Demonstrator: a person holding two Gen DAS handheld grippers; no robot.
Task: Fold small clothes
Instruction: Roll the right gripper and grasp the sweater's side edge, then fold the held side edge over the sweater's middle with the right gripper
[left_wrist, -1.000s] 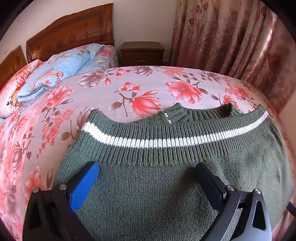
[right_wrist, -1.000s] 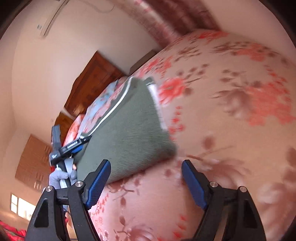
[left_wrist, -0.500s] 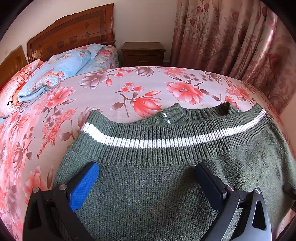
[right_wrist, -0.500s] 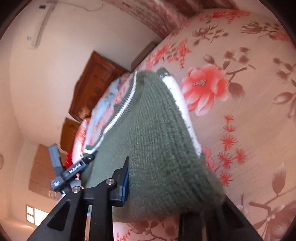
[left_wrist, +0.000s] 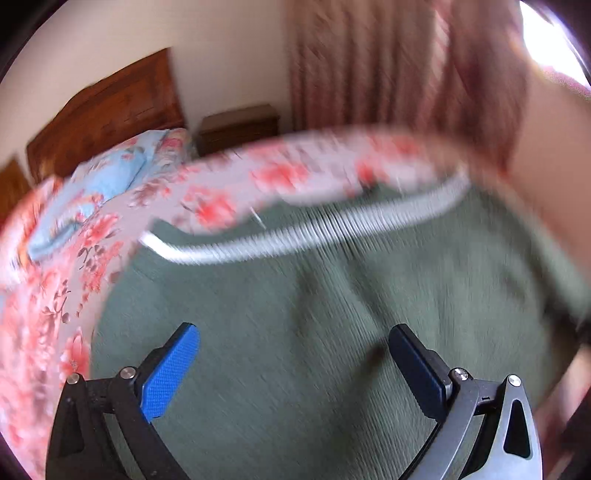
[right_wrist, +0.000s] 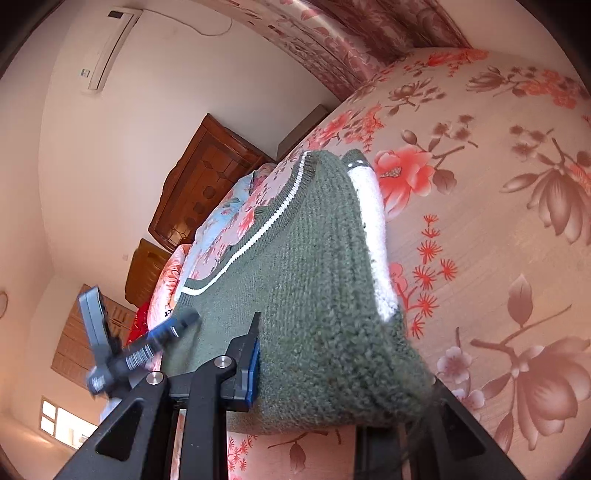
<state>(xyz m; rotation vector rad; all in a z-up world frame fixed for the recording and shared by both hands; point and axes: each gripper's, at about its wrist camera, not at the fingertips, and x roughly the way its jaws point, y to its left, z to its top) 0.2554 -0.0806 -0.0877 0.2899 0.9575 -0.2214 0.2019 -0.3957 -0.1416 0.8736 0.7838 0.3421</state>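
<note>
Left wrist view: blurred; left gripper (left_wrist: 291, 363) hangs over the green sweater (left_wrist: 314, 314), fingers spread wide, nothing between them.
Sweater: lies on the floral bedspread (left_wrist: 66, 295); its white-striped ribbed edge (left_wrist: 295, 236) runs across the far side.
Room on this side: bare bedspread to the left of the sweater, up to the blue pillow (left_wrist: 107, 184) by the wooden headboard (left_wrist: 110, 110).
Far end: nightstand (left_wrist: 240, 125) and curtain (left_wrist: 369, 62) beyond the bed.
Right wrist view: right gripper (right_wrist: 332, 391) is clamped on a thick corner of the sweater (right_wrist: 314, 277), knit bulging over the fingers.
Sweater edge: a white layer (right_wrist: 373, 229) shows along its right side.
Room on this side: bare bedspread (right_wrist: 498, 221) to the right of the sweater.
Other tool: left gripper (right_wrist: 147, 343) is blurred beyond the sweater's far side.
</note>
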